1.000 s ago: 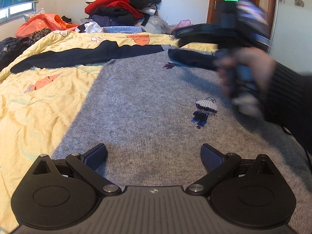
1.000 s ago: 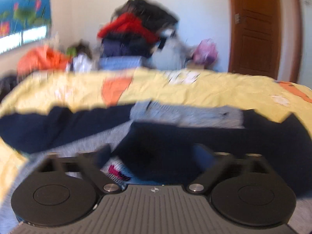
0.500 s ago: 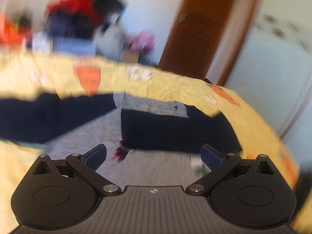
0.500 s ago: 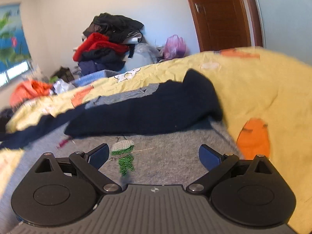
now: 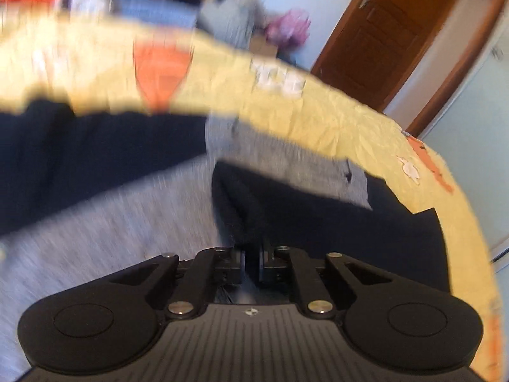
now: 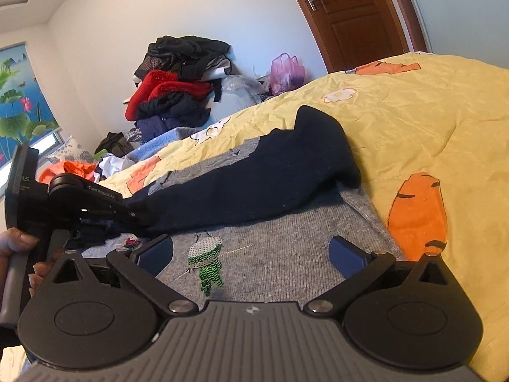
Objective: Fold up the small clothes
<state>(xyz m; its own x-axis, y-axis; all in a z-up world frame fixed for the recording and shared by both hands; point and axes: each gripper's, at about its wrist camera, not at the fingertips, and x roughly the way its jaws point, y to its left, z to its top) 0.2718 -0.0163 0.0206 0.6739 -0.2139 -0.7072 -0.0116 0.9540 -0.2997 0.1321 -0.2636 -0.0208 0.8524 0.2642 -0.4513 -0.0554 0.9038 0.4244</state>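
Note:
A grey knit sweater [image 6: 286, 254] with navy sleeves lies flat on the yellow bed cover [image 6: 429, 133]. One navy sleeve [image 6: 254, 187] is folded across the sweater's chest. My left gripper [image 5: 253, 262] is shut on the cuff end of that navy sleeve [image 5: 241, 222]; it also shows in the right wrist view [image 6: 133, 215], gripping the sleeve's end at the left. My right gripper [image 6: 251, 251] is open and empty, low over the grey body near a green sequin figure [image 6: 206, 264].
A heap of red and dark clothes [image 6: 178, 86] and a purple bag [image 6: 286, 73] stand against the far wall. A brown door [image 6: 353, 12] is at the right. The other navy sleeve [image 5: 79, 159] stretches out to the left.
My left gripper moved forward to the folded navy sleeve and shut on its end. My right gripper let the sleeve go earlier and has drawn back over the grey body, open.

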